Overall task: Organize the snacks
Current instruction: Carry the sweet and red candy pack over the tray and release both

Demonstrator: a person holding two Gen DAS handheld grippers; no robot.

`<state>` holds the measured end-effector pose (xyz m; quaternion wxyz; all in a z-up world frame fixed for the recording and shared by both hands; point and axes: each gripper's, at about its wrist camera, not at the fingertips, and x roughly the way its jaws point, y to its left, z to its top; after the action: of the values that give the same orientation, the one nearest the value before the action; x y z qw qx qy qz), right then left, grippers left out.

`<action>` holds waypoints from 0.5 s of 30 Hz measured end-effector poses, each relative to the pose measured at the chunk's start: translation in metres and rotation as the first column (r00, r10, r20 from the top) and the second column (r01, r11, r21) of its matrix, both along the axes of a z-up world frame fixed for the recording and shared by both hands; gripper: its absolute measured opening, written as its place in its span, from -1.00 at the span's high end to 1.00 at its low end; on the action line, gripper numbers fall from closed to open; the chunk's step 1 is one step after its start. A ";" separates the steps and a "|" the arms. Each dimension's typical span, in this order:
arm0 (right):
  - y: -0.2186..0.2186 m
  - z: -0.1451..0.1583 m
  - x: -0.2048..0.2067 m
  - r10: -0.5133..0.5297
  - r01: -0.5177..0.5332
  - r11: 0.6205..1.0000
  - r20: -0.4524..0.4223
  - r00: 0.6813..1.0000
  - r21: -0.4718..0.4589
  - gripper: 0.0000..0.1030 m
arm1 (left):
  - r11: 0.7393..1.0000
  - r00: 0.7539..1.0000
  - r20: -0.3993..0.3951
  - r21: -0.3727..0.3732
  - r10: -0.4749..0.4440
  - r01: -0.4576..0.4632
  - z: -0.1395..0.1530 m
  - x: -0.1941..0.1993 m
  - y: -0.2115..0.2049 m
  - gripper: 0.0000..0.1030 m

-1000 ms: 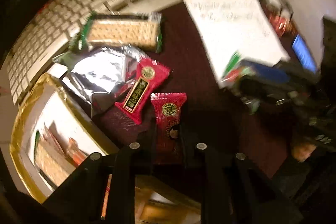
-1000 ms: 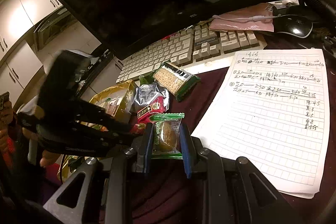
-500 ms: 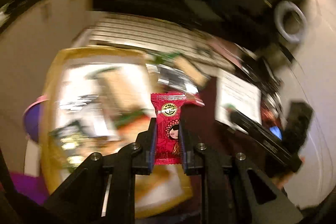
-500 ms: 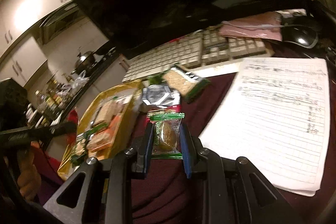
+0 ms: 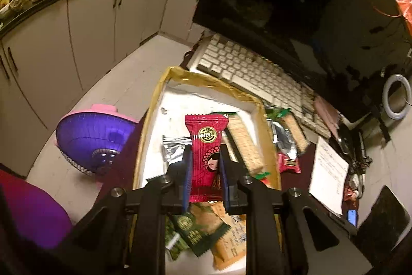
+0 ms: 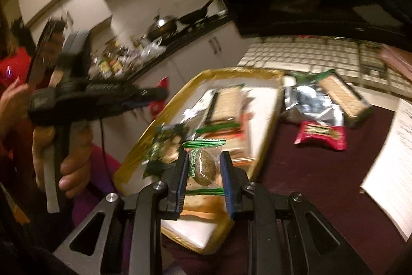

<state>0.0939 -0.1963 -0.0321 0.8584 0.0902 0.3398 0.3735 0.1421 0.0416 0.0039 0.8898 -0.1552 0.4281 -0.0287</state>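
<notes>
Left gripper (image 5: 204, 161) clamped on a red snack packet (image 5: 206, 146), held upright at frame centre above the gold-rimmed tray (image 5: 154, 105). Right gripper (image 6: 203, 172) clamped on a clear green-edged snack packet (image 6: 203, 166), lower centre of its frame, over the tray's near end. Inside the tray: cracker packs (image 5: 244, 143), a silver wrapper (image 5: 172, 148), green packets (image 5: 195, 231). Right of the tray, on the dark red cloth (image 6: 309, 172): another cracker pack (image 6: 342, 97), a silver bag (image 6: 309, 102), a red packet (image 6: 322, 133). Keyboard (image 5: 247, 68) upper right.
</notes>
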 end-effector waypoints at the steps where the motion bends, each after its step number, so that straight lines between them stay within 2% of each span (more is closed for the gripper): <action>1: 0.007 -0.002 0.000 0.013 -0.013 1.000 -0.002 1.000 -0.017 0.54 | 1.000 1.000 -0.008 0.000 0.005 -0.005 -0.003 0.001 0.002 0.60; 8: 0.028 -0.017 0.000 0.044 -0.047 0.994 -0.032 0.999 -0.100 0.54 | 1.000 0.999 -0.029 0.000 0.013 -0.013 -0.010 0.004 0.007 0.60; 12: 0.032 -0.021 0.000 0.049 -0.054 0.992 -0.045 0.998 -0.118 0.51 | 1.000 0.999 -0.045 0.019 0.007 -0.006 -0.016 0.009 0.004 0.60; 15: 0.032 -0.019 -0.001 0.036 -0.040 0.992 -0.039 0.999 -0.124 0.51 | 1.000 0.998 -0.062 0.019 0.024 -0.022 -0.021 0.010 0.005 0.49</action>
<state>0.0931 -0.1647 -0.0512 0.8488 0.0368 0.3796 0.3662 0.1525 0.0464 -0.0166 0.8777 -0.1529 0.4542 -0.0097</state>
